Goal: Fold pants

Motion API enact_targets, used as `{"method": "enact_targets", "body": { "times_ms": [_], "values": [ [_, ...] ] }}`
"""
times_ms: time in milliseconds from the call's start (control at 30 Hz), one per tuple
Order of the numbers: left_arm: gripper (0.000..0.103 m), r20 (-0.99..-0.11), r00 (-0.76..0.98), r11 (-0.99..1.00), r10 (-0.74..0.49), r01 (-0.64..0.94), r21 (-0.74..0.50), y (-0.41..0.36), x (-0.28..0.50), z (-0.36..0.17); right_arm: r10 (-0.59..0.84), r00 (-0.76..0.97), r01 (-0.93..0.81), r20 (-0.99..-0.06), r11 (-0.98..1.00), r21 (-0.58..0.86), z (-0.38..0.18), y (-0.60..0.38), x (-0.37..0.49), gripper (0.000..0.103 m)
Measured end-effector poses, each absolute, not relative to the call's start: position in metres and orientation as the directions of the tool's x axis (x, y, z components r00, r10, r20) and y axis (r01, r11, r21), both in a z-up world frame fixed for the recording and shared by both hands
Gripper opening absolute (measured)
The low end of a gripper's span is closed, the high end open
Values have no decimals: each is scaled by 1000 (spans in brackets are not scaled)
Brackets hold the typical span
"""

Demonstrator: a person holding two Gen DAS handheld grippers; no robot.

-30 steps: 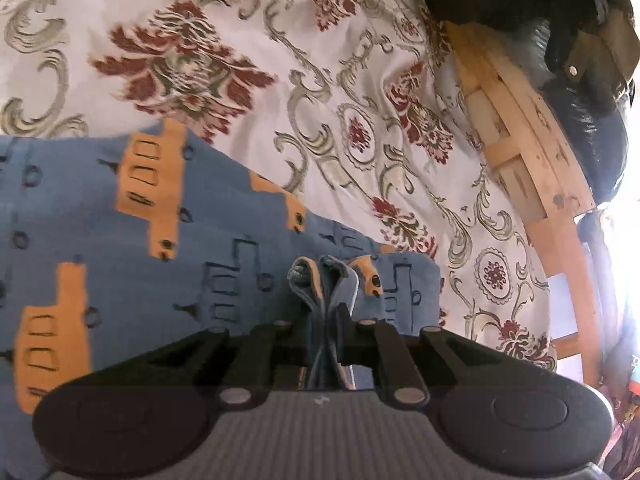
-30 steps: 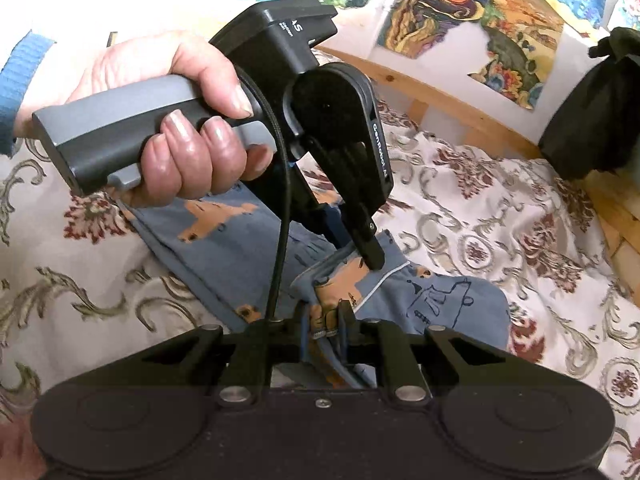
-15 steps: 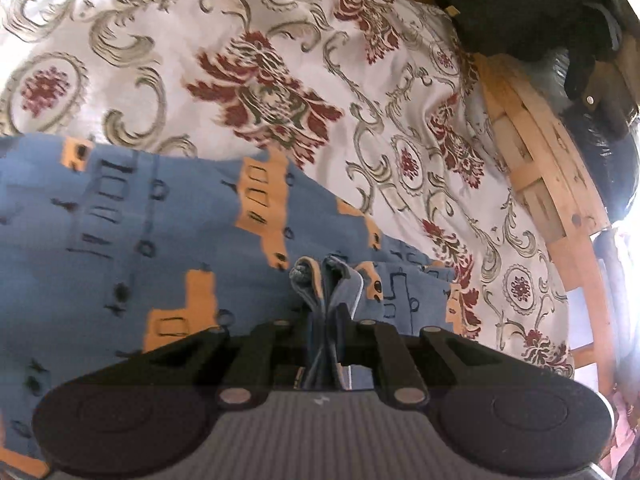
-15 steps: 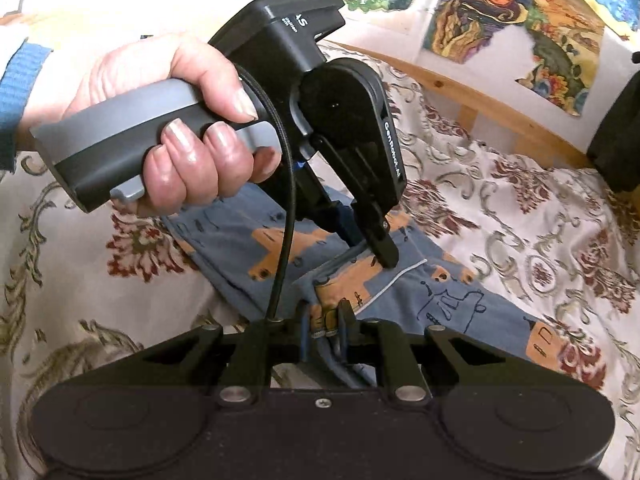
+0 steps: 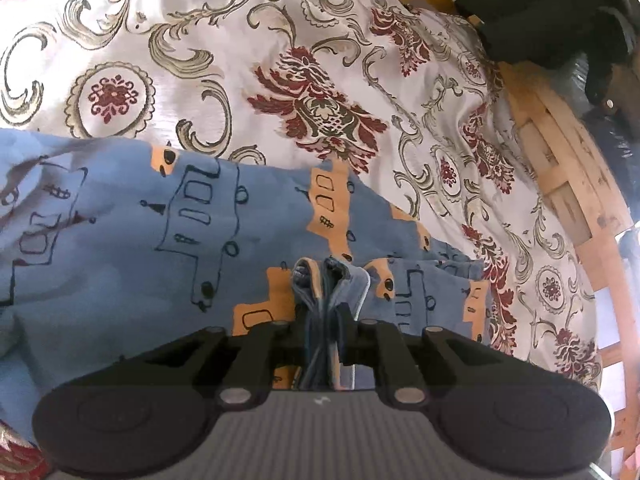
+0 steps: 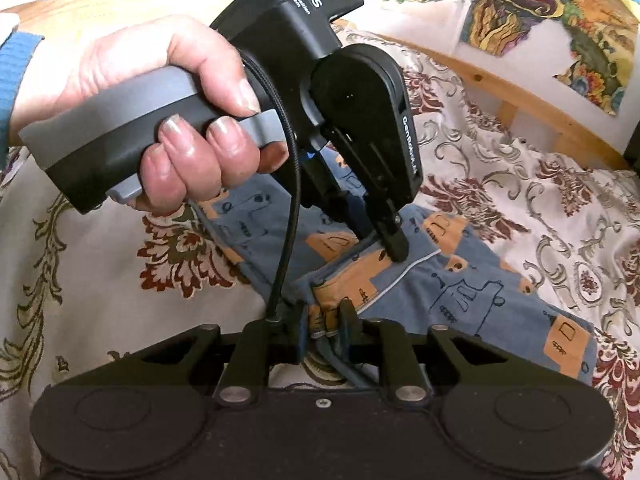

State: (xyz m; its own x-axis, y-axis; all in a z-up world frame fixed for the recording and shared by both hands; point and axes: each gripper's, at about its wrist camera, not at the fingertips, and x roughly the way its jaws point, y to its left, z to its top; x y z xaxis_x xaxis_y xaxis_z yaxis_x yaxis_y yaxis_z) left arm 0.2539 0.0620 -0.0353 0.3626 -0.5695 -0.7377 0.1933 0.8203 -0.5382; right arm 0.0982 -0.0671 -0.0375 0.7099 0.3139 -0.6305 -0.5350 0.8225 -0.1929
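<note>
The blue pants [image 5: 168,240] with orange and black-line vehicle prints lie on a patterned bedspread [image 5: 328,92]. My left gripper [image 5: 324,312] is shut on a bunched edge of the pants, which sticks up between its fingers. In the right wrist view the pants [image 6: 480,280] stretch away to the right, and my right gripper [image 6: 324,320] is shut on an orange-lined edge of them. The left gripper [image 6: 394,250], held by a hand [image 6: 168,120] with a blue sleeve, pinches the same fold just beyond.
The cream bedspread [image 6: 540,184] with dark red flowers covers the bed. A wooden bed frame [image 5: 568,184] runs along the right side, with a black bag [image 5: 560,12] on it. Colourful pictures [image 6: 552,20] hang on the wall behind a wooden rail.
Both grippers have carried the held edge over the lower layer of the pants. More blue cloth now fills the left wrist view, and the far end lies further right.
</note>
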Motion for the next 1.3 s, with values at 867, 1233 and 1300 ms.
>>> {"method": "enact_targets", "body": {
  "times_ms": [867,1233,1300],
  "values": [
    [62,-638,414,757,-649,437,-486,31,183,-50,315,641,-298,-700,943,151,-37,-294,207,57],
    [86,-566,510,762,-648,414,-499,39,173,-7,346,716,-377,-606,923,82,-16,-278,206,57],
    [86,-577,520,777,-630,410,-479,25,188,-12,287,732,-392,-619,919,-37,-27,-260,208,56]
  ]
}}
